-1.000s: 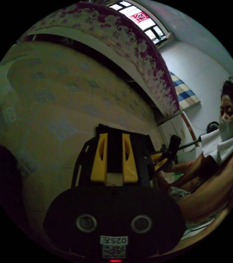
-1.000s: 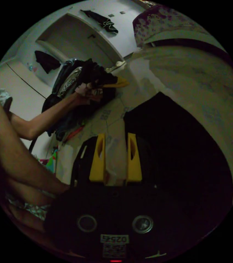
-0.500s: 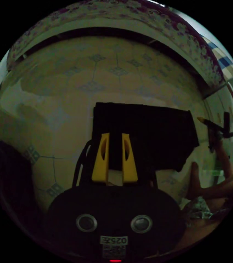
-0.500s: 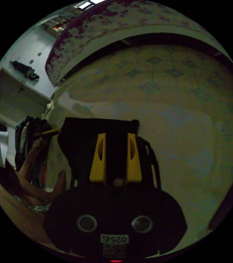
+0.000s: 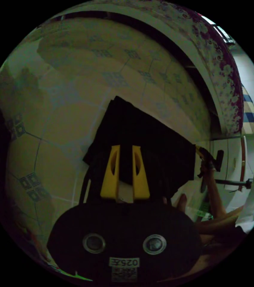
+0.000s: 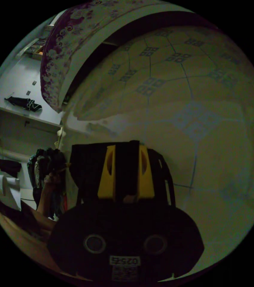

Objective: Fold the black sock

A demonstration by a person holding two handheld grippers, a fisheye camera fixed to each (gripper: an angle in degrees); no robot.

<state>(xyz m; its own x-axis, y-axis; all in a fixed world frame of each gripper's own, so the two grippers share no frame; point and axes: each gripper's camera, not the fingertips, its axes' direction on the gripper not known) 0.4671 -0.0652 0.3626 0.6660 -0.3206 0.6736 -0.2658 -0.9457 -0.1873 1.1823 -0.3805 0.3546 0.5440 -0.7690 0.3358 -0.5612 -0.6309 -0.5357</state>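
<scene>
I stretch the black sock (image 5: pixel 150 143) flat over the tiled floor (image 5: pixel 58 125), my left gripper (image 5: pixel 125 172) pinching one end and my right gripper (image 6: pixel 126 170) the other, so it hangs taut and square, ready for folding.

Open tiled floor (image 6: pixel 192 125) spreads wide ahead and to the side of the right gripper (image 6: pixel 127 167), bare of clutter. The flowered bed edge (image 5: pixel 219 74) bounds the far side, with a dark gap beneath it. A heap of clothes (image 6: pixel 44 167), dim and hard to make out, crowds the left side by the person's arm (image 6: pixel 44 197).
</scene>
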